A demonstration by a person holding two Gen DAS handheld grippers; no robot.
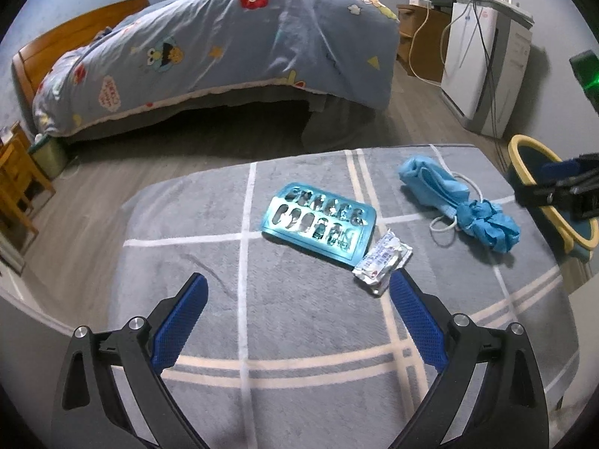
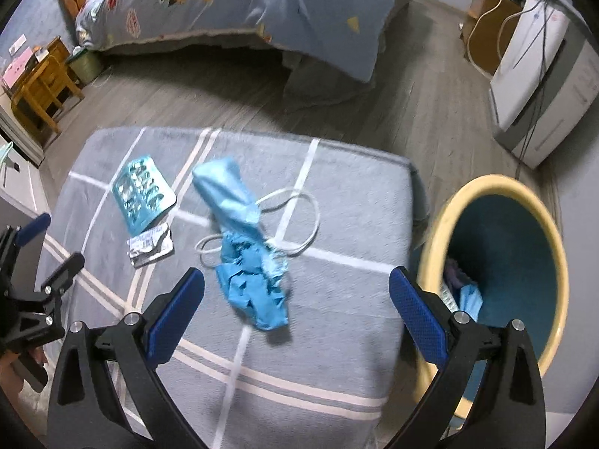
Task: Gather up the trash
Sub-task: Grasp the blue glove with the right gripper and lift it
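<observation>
While both are hanging empty, left gripper [image 1: 297, 288] gaping wide | right gripper [image 2: 297, 280] gaping wide | crumpled blue nitrile glove [image 2: 254, 292] lying near grey checked cushion's [image 2: 337, 336] bin-side edge.

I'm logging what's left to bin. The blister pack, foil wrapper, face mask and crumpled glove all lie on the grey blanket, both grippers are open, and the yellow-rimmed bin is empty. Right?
Not quite: the bin isn't empty. The right wrist view shows some trash already at its bottom. The rest holds: blister pack, foil wrapper, face mask and glove lie on the blanket, with the left gripper and right gripper open.

Bin [image 2: 554, 258] contents partly hidden behind right fingers [image 2: 419, 321].
</observation>
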